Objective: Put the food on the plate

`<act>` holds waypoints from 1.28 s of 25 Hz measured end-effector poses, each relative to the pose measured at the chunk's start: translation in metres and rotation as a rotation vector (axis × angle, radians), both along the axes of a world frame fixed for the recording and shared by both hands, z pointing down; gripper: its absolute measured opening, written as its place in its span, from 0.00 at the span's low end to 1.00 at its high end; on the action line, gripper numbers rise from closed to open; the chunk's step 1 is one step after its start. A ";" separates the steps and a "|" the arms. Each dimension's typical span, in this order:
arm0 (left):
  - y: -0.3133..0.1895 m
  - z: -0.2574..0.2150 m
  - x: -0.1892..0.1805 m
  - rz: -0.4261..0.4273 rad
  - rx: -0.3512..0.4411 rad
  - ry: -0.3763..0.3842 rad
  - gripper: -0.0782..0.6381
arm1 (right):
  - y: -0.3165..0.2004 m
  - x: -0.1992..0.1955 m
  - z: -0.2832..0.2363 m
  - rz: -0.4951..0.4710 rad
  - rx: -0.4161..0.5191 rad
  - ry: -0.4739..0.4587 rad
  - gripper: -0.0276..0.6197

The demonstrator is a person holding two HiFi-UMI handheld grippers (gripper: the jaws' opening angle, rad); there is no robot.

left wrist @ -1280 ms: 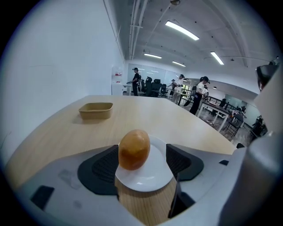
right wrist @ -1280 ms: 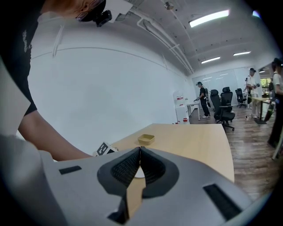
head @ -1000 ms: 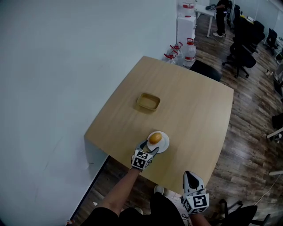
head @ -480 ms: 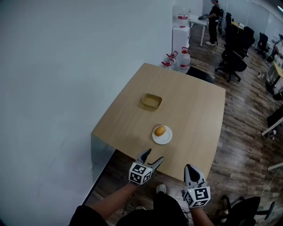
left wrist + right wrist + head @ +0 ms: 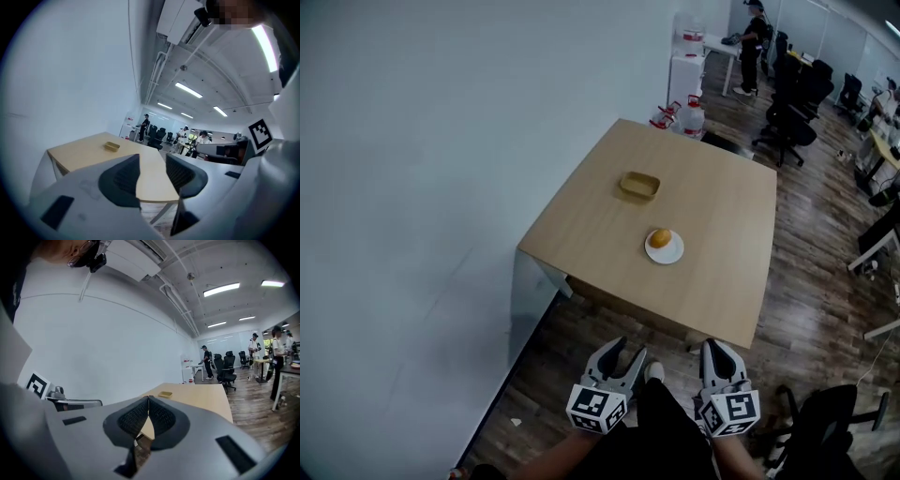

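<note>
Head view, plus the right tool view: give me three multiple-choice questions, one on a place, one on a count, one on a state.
1. Where does the round orange food lie?
A. on the white plate
B. in the tan tray
C. on the floor

2. How many dishes stand on the table?
A. one
B. two
C. four

3. How do the jaws of the right tool stand?
A. wide apart
B. together, nothing between them
C. clamped on the plate

Answers:
1 A: the food sits on the plate, apart from the tray.
2 B: only the plate and the tray are on the table.
3 B: the right tool view shows its pads meeting at the tips with nothing between them.
</note>
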State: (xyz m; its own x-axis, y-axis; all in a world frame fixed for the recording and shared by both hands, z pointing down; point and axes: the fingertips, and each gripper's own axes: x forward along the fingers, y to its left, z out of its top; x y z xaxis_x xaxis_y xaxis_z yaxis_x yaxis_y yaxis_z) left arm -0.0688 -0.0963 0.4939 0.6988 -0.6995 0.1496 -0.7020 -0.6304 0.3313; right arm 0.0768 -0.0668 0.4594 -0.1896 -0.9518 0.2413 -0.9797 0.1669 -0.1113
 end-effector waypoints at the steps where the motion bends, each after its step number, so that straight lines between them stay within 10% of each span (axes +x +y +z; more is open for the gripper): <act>1: 0.009 -0.011 -0.009 -0.008 0.020 0.019 0.29 | 0.005 -0.009 -0.005 -0.008 0.010 0.009 0.14; 12: 0.030 -0.018 -0.083 -0.083 0.061 0.026 0.13 | 0.036 -0.038 -0.001 0.059 0.038 0.102 0.14; 32: -0.004 -0.020 -0.058 -0.022 0.102 -0.014 0.13 | 0.028 -0.003 -0.015 0.129 0.080 0.144 0.14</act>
State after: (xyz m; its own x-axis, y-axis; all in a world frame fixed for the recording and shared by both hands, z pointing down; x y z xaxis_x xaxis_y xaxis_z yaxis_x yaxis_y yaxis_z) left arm -0.1272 -0.1003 0.4736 0.6816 -0.7267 0.0863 -0.7200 -0.6448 0.2568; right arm 0.0736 -0.0383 0.4448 -0.0339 -0.9831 0.1800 -0.9983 0.0419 0.0404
